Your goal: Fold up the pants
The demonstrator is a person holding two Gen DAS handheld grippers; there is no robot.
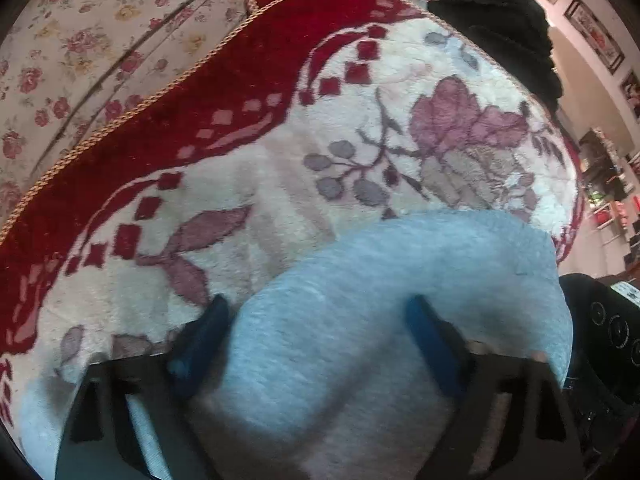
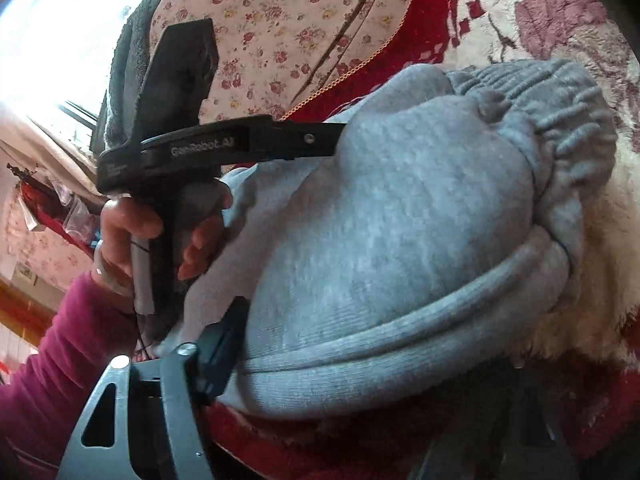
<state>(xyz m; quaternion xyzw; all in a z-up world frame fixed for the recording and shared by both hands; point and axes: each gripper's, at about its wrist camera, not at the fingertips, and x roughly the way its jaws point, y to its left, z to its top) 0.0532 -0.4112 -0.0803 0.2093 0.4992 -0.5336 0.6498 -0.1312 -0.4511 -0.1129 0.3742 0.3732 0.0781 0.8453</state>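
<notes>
1. The left gripper point(image 1: 316, 320) had its two blue fingers point(image 1: 202, 340) spread wide, with a thick bulge of the grey pants point(image 1: 360, 320) filling the gap between them; the cloth touched both fingers, but I could not tell whether they squeezed it.
2. In the right wrist view the left gripper point(image 2: 340, 136) reached in from the left, its black fingers running into the top of the grey bundle and hidden there.
3. The left hand point(image 2: 160, 236) gripped that tool's handle, with a magenta sleeve point(image 2: 60, 360) covering the forearm.
4. The right gripper point(image 2: 360, 392) showed only one dark finger point(image 2: 224, 344), which lay against the lower left edge of the pants; the other finger was lost in shadow at the lower right, so I could not tell how its jaws stood.
5. The pants lay bunched in a rounded heap, with the ribbed elastic waistband point(image 2: 560, 120) at the upper right and a rolled fold along the near edge.
6. They rested on a plush cream blanket point(image 1: 280, 168) with purple flowers and a red border.
7. Beyond the blanket lay a floral sheet point(image 1: 80, 40).
8. A dark garment point(image 1: 492, 20) sat at the blanket's far edge.
</notes>
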